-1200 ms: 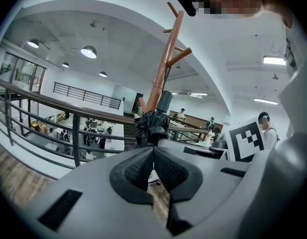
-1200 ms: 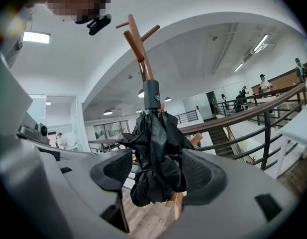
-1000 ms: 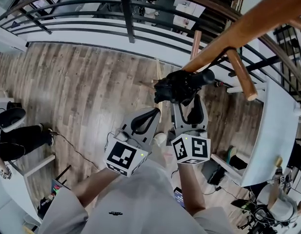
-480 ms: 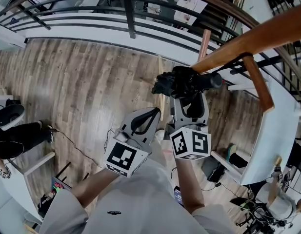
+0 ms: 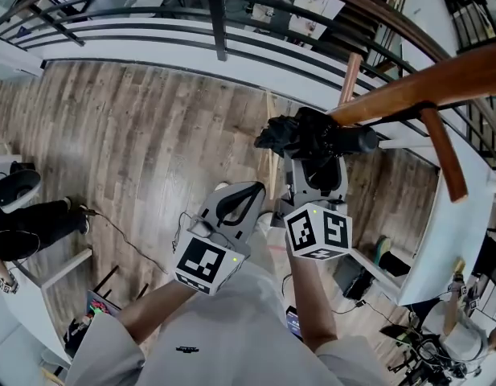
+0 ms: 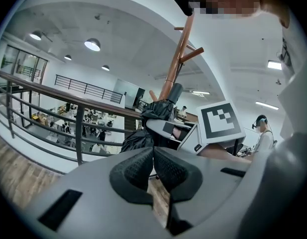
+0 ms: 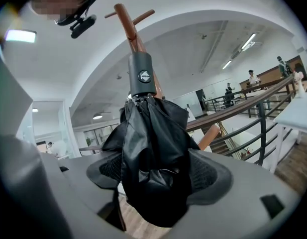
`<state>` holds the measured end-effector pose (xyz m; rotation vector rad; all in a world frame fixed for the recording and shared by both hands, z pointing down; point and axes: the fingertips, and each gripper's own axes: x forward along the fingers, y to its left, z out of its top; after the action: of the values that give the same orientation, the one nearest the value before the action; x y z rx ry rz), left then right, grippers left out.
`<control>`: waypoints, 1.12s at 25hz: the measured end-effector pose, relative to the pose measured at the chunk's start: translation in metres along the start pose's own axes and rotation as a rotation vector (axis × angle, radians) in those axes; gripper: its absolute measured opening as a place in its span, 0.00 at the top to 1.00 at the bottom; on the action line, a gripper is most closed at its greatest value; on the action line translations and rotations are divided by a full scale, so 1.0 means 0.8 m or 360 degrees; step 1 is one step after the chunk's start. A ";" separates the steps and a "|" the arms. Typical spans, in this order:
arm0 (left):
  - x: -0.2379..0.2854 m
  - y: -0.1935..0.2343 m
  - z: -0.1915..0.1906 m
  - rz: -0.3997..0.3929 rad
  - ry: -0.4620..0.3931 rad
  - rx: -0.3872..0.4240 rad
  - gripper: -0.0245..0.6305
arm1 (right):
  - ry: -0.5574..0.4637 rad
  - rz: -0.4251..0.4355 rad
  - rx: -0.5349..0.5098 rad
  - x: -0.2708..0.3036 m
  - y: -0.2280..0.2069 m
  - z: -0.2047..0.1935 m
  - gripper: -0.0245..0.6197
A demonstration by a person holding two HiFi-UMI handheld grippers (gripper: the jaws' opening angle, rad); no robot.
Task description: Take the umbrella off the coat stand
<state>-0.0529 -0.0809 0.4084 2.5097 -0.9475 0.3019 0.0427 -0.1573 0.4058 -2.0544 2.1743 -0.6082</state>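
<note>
Right gripper (image 7: 155, 176) has just been opening its jaws wide around the folded black umbrella (image 7: 151, 133), not squeezing it. The umbrella stands upright between them, handle (image 7: 141, 73) up, against the coat stand (image 7: 127, 24) just beyond. Left gripper (image 6: 153, 168) alongside is pinched together, empty.

The right gripper (image 5: 317, 166), jaws just opening wider, has the black umbrella (image 5: 305, 135) between them at the wooden coat stand (image 5: 428, 87)

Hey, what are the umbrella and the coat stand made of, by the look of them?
Umbrella: thin black woven fabric, probably nylon or polyester, with slight sheen, falling in soft crumpled folds; its handle looks like smooth dark plastic. Coat stand: apparently wood, reddish-brown, smooth satin finish, rounded pegs.
</note>
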 end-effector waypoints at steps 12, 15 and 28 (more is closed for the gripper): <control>-0.013 0.022 0.005 0.0005 -0.0045 -0.0004 0.93 | -0.0097 0.0012 0.0055 0.004 0.016 0.000 0.52; -0.016 0.026 0.000 0.0006 -0.0010 0.0000 0.93 | -0.0080 0.0003 0.0012 0.003 0.017 -0.001 0.55; -0.009 0.014 0.020 -0.0013 -0.0098 0.0019 0.93 | -0.0001 0.0110 0.0033 -0.008 0.027 -0.002 0.58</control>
<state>-0.0654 -0.0920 0.3951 2.5463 -0.9613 0.2297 0.0227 -0.1504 0.3984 -1.9603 2.2186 -0.6197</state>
